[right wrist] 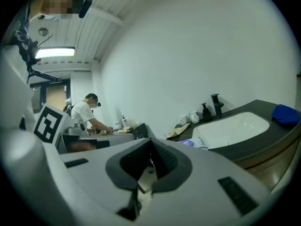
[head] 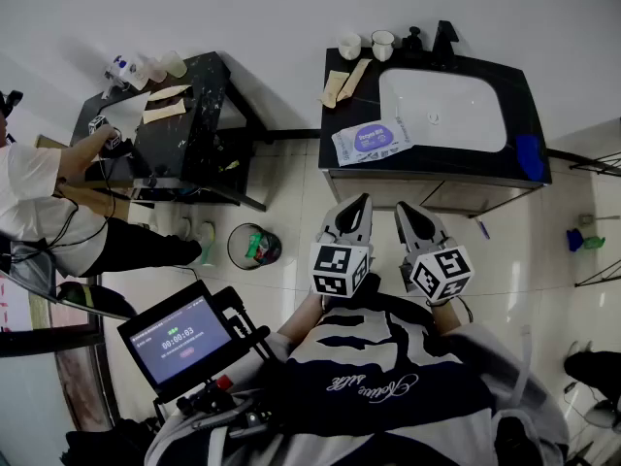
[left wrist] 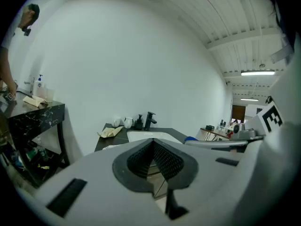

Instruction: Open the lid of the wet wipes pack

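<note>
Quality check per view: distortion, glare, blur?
Head view: evenly lit, sharp, wet wipes pack clear, edges bowed. Left gripper view: heavy fisheye, dark corners, ceiling lamp bright. Right gripper view: same fisheye, strip light blown out.

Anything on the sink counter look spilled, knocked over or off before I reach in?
Nothing spilled or damaged. The wipes pack lies flat on the counter left of the basin, only slightly skewed to the front edge. Both cups stand upright at the back.
</note>
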Motion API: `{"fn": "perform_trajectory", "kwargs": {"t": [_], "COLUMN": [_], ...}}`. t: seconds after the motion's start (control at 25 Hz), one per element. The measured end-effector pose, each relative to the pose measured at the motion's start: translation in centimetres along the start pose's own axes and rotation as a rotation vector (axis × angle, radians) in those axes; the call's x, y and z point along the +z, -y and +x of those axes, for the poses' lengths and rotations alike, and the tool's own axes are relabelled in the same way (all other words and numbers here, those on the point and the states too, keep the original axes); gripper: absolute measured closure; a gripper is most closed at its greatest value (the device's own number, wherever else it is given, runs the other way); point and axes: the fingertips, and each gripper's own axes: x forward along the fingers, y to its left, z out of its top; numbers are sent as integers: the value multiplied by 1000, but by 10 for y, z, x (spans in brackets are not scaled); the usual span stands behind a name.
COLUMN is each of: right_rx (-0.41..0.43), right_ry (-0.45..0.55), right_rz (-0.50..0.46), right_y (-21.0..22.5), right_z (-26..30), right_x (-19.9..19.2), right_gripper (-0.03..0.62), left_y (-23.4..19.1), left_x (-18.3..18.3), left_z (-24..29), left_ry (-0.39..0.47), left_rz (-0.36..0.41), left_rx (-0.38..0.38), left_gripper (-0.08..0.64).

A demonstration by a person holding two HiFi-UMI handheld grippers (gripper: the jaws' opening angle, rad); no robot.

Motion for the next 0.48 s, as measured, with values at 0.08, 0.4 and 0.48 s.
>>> {"fn": "perform_trajectory", "kwargs": {"t": [0.08, 0.4, 0.48], "right_rx": [-5, -29, -24], "right_ry": [-6, -55, -65], "right_rz": [7, 29, 28], "right_y": [2, 24, 28], "right_z": [18, 67, 76], "right_x": [3, 9, 9], "right_gripper": [594, 594, 594], "left_y": [-15, -66, -75], "left_x": [4, -6, -12], "left_z": [12, 52, 59], "left_ry": [-5, -67, -87], "left_rz": [-6, -79, -97], "left_rx": [-12, 2, 15], "left_gripper": [561, 561, 561]}}
